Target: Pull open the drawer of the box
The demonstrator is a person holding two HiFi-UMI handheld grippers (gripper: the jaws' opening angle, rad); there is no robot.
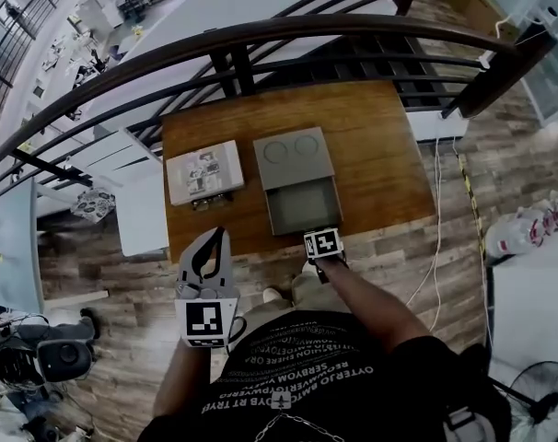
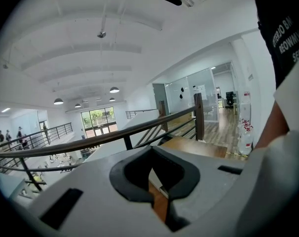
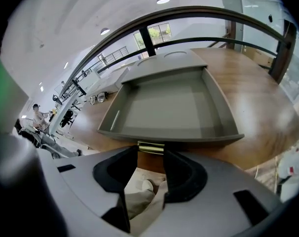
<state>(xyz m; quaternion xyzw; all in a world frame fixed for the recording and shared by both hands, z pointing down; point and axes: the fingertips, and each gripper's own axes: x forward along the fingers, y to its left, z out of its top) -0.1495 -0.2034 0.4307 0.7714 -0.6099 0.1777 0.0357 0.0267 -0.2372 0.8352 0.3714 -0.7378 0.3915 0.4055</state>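
Note:
A grey box [image 1: 294, 155] stands on the wooden table [image 1: 380, 155]. Its drawer [image 1: 303, 206] is pulled out toward me and lies empty [image 3: 169, 107]. The brass handle [image 3: 151, 147] on the drawer's front sits between the tips of my right gripper [image 3: 151, 153], and its ends touch both pads. In the head view the right gripper [image 1: 323, 247] is at the table's near edge, pointing steeply down. My left gripper [image 1: 220, 235] hangs left of it, off the table, with its fingertips together and nothing in them [image 2: 152, 149].
A flat white box with pictures [image 1: 203, 173] lies on the table left of the grey box. A dark railing [image 1: 261, 35] curves behind the table. A white bench [image 1: 141, 210] stands to the left, and a cable [image 1: 436, 228] runs over the floor on the right.

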